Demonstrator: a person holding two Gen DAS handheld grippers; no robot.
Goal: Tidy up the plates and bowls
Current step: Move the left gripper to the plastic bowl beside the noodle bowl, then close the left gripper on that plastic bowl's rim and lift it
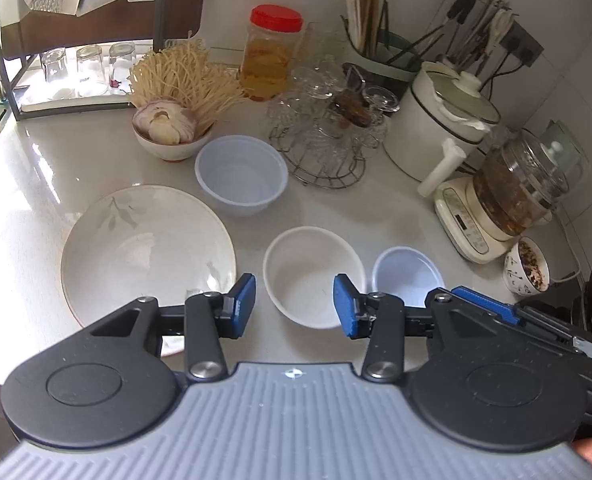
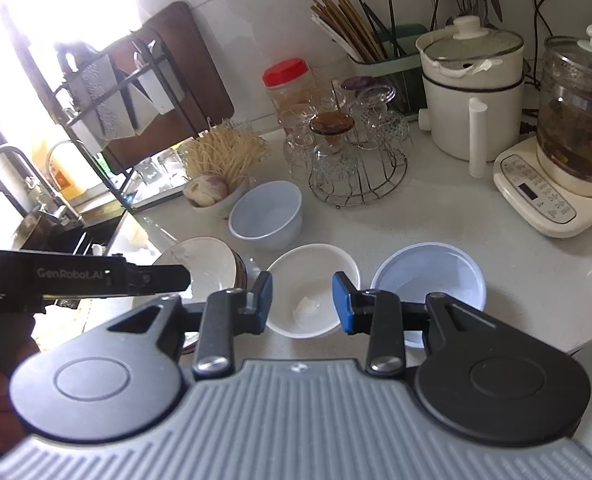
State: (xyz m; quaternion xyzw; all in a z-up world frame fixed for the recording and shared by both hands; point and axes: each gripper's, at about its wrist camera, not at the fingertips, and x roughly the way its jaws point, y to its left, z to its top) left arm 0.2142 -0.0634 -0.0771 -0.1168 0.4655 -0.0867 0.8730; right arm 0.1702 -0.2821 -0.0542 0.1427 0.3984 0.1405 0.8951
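Note:
A large white plate (image 1: 148, 248) with a leaf print lies on the pale counter at the left. Right of it stand a small white bowl (image 1: 313, 276) and a small pale blue bowl (image 1: 407, 276). A bigger pale blue bowl (image 1: 242, 174) stands behind them. My left gripper (image 1: 294, 306) hovers open above the white bowl's near rim with nothing between its pads. My right gripper (image 2: 301, 300) is also open and empty, above the same white bowl (image 2: 311, 292), with the small blue bowl (image 2: 427, 280) to its right. The left gripper's body hides part of the plate (image 2: 204, 264).
Behind the dishes are a bowl of garlic and enoki mushrooms (image 1: 168, 136), a red-lidded jar (image 1: 272, 56), a wire rack of glasses (image 1: 323, 152), a white pot (image 1: 439, 120) and a glass kettle (image 1: 523, 184). A cup (image 1: 525, 268) stands far right. A sink tap (image 2: 12, 168) is at the left.

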